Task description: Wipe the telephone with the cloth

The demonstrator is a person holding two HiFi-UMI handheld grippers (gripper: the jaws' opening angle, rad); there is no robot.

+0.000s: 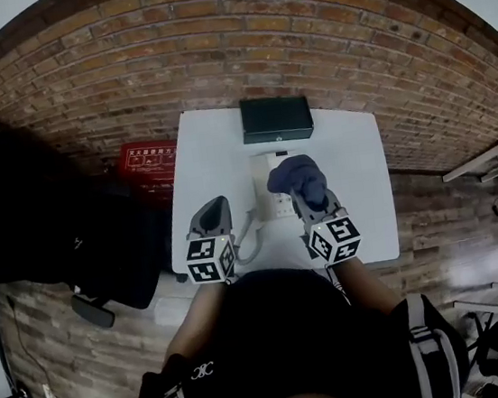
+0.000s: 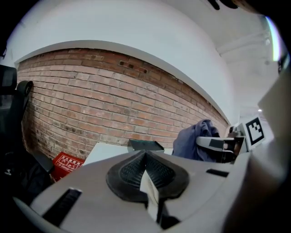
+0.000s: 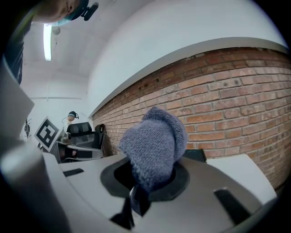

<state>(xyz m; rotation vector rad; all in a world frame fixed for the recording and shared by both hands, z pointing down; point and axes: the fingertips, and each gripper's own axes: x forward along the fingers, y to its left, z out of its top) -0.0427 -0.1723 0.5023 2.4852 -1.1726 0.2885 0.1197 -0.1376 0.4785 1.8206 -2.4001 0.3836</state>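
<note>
Telephone (image 1: 272, 203) sits mid-worktop (image 1: 360, 179), white, with its right side covered by the cloth (image 1: 298, 178). Your right tongs (image 1: 309, 196) pinch the blue-grey cloth, which is bunched over the telephone; contact cannot be told. Your left tongs (image 1: 218, 208) are pressed together with nothing between them, just left of the telephone. A black box (image 1: 276, 119) sits at the worktop's far edge.
</note>
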